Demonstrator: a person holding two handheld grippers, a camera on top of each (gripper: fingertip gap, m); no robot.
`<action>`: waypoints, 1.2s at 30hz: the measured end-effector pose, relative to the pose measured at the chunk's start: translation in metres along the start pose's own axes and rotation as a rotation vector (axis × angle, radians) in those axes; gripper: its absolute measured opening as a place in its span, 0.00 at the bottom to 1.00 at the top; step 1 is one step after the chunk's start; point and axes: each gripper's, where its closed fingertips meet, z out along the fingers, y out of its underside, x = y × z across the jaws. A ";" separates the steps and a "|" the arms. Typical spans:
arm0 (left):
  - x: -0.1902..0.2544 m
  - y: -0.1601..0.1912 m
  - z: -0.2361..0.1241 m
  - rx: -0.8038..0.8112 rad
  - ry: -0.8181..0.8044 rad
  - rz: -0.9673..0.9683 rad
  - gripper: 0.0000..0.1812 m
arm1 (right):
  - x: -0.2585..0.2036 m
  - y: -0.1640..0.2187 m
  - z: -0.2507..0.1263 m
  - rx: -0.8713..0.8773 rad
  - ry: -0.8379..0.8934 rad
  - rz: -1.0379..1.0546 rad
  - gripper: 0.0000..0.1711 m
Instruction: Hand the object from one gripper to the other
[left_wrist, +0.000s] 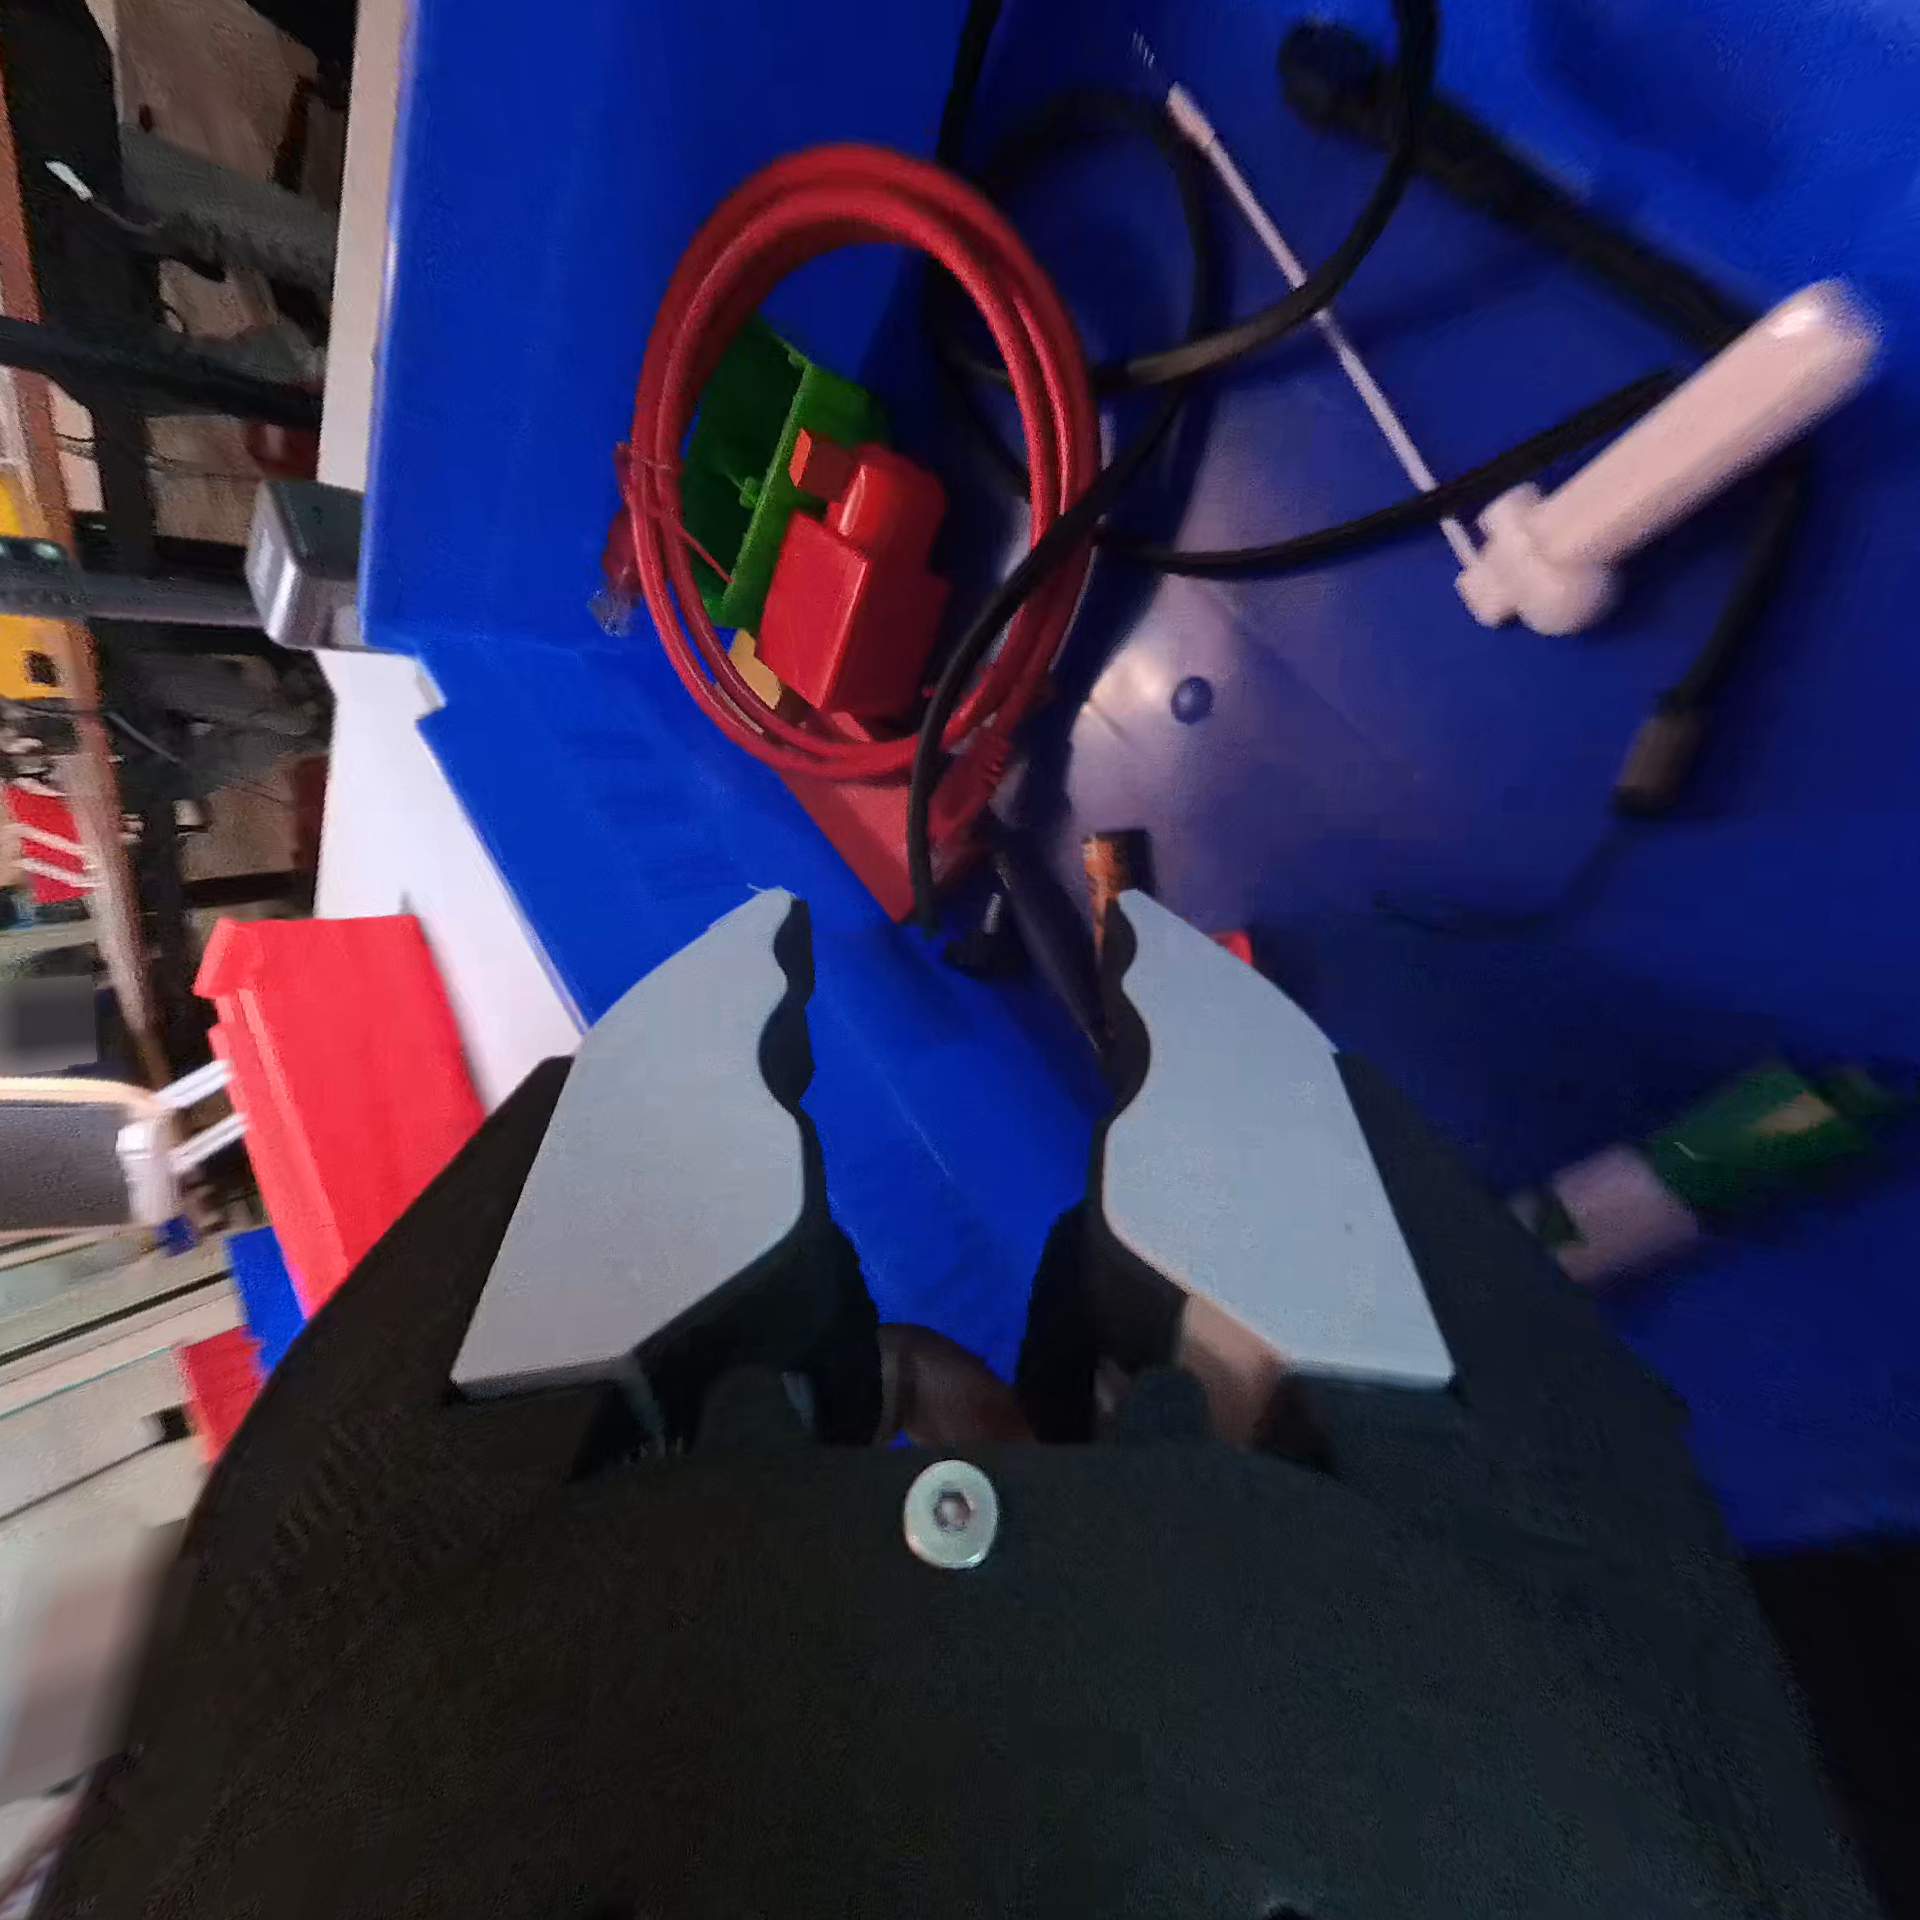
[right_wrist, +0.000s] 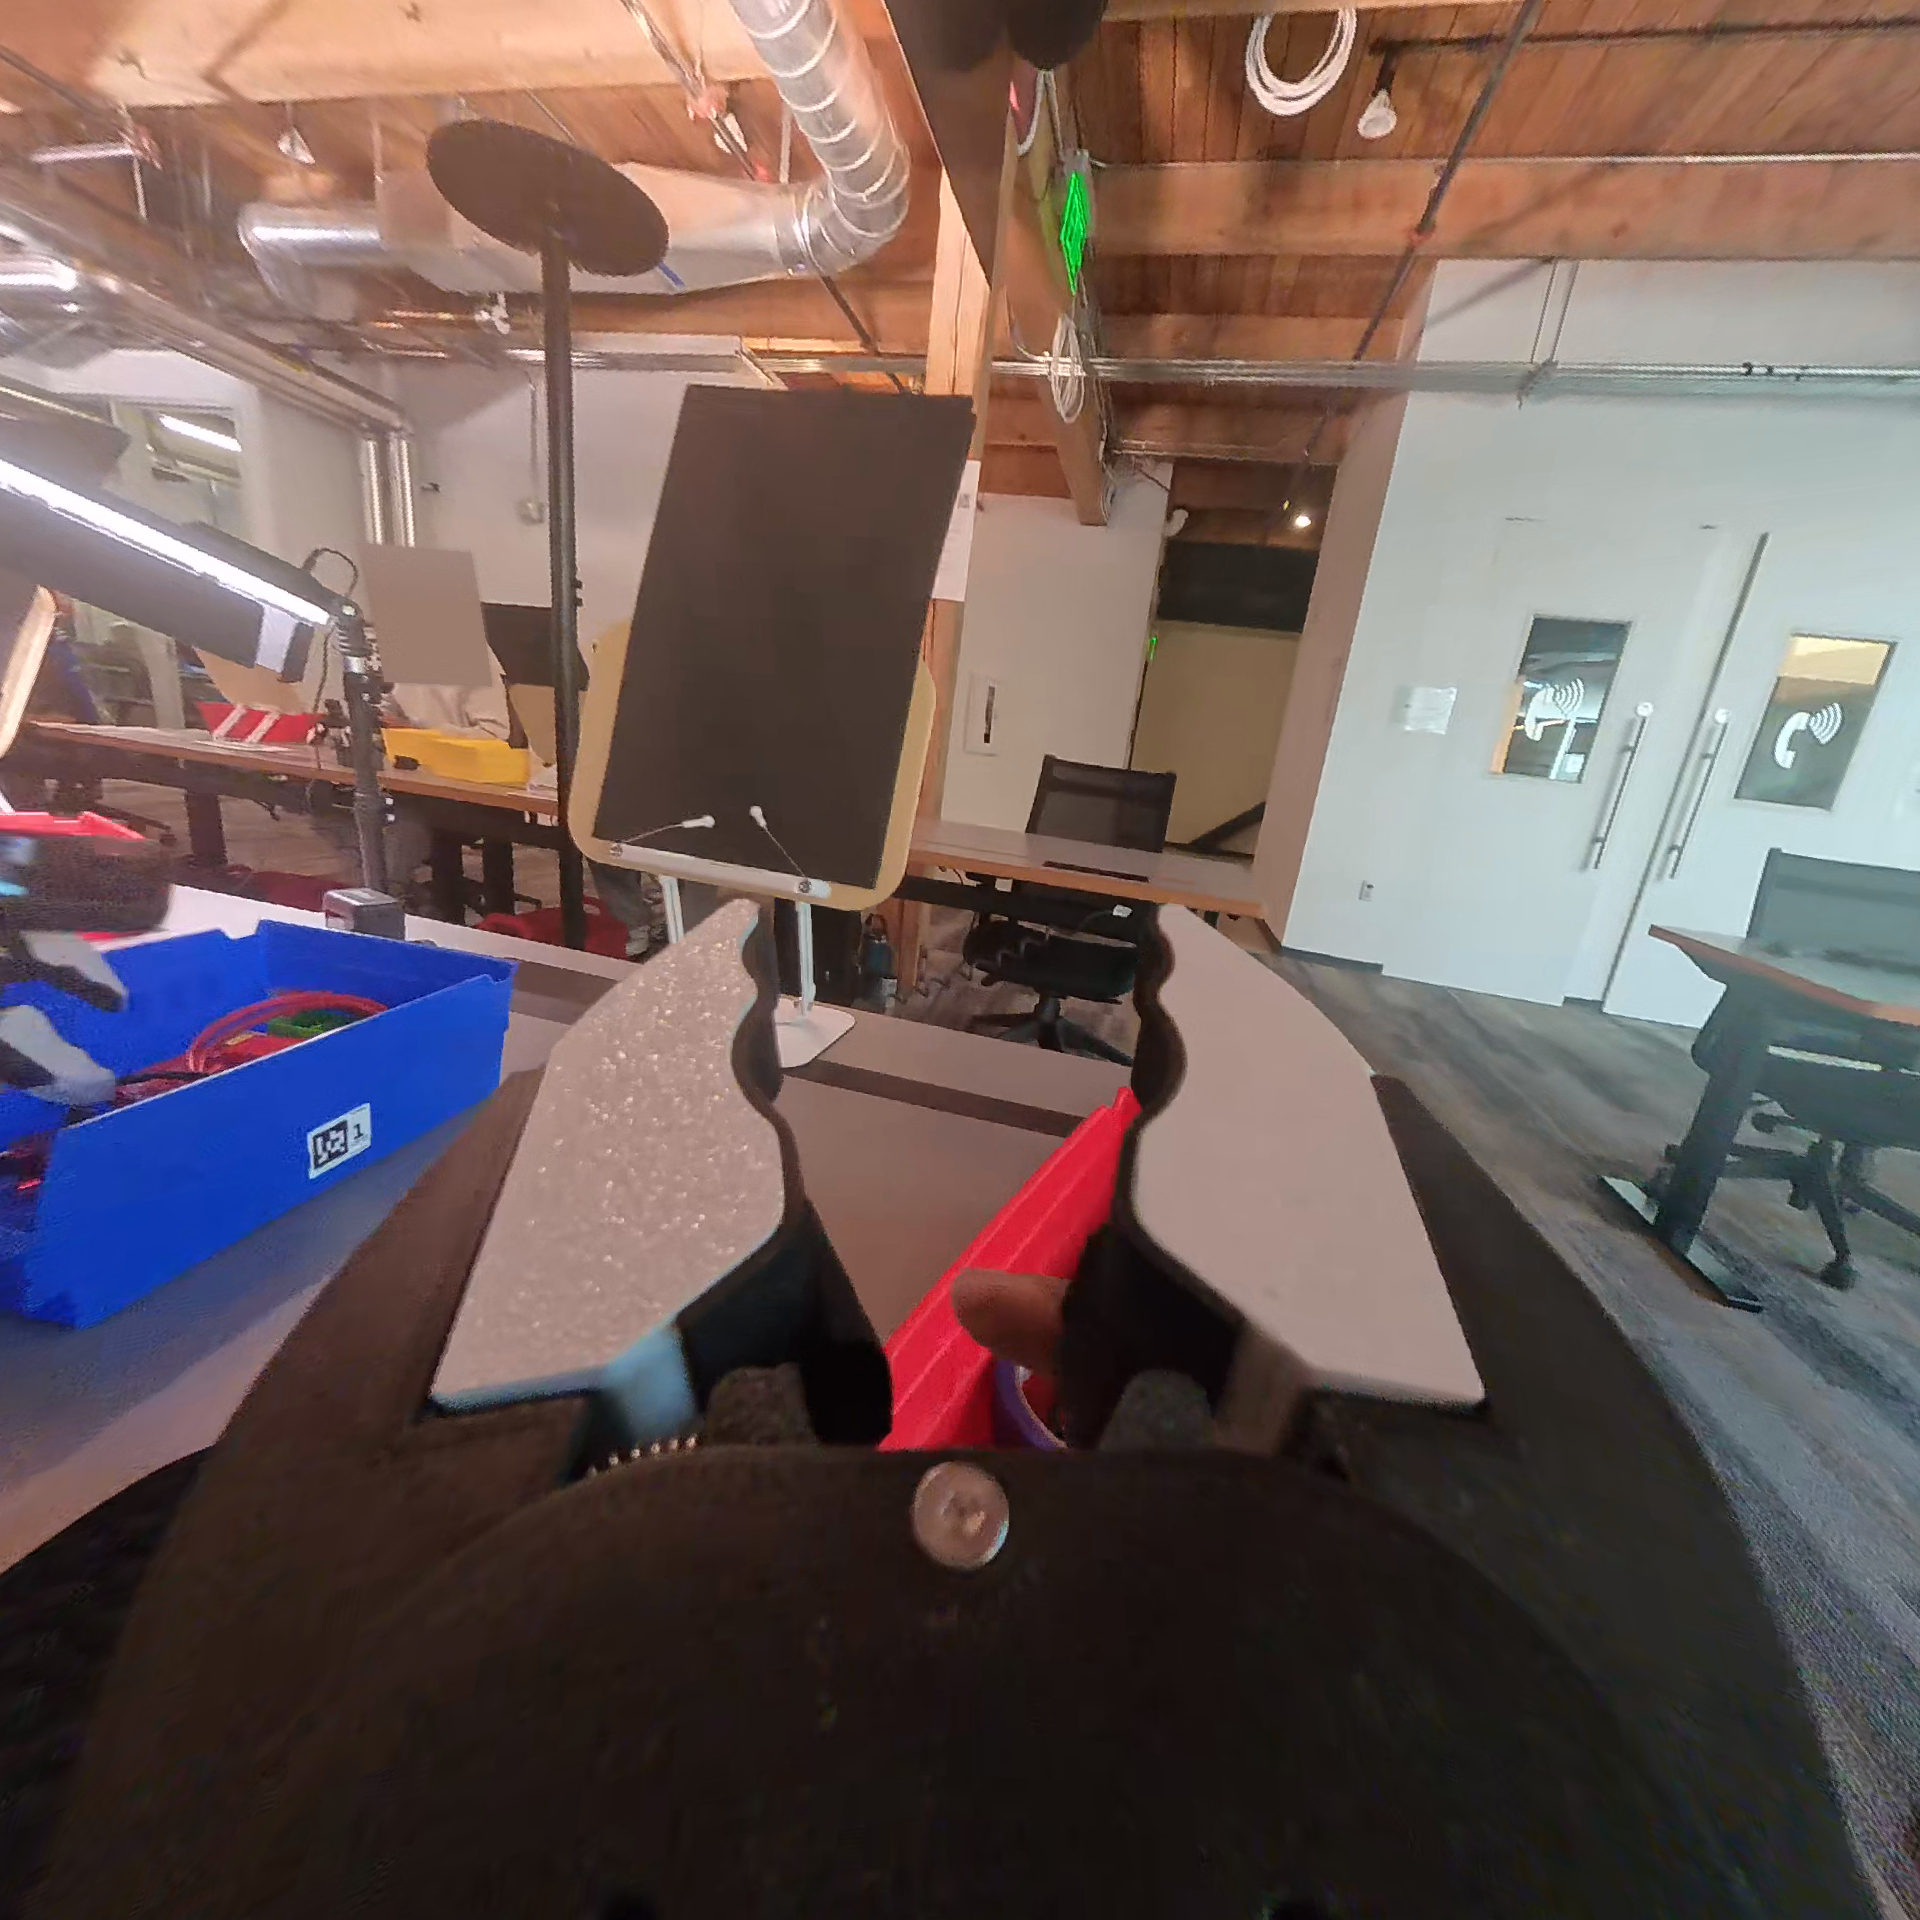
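My left gripper is open and empty. It hovers over a blue bin that holds a coiled red cable, a red block on a green piece, black cables and a white tool. My right gripper is open and empty, held above the table and pointing out into the room. In the right wrist view the blue bin stands at the left with the left gripper over it.
A red bin lies below my right gripper and also shows in the left wrist view. A dark tablet on a stand stands at the table's far side. A green object lies blurred in the blue bin's near corner. About 55 cm separates my left fingertips from my right.
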 end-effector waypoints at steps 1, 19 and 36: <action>-0.001 -0.003 0.008 -0.025 -0.014 0.024 0.29 | -0.001 -0.002 -0.001 0.005 -0.004 -0.004 0.38; -0.028 -0.036 -0.023 0.138 0.131 -0.139 0.02 | -0.007 -0.006 -0.003 0.016 -0.018 -0.025 0.33; -0.128 -0.116 -0.219 1.166 0.297 -0.610 0.02 | -0.024 -0.008 0.000 0.010 -0.069 -0.035 0.30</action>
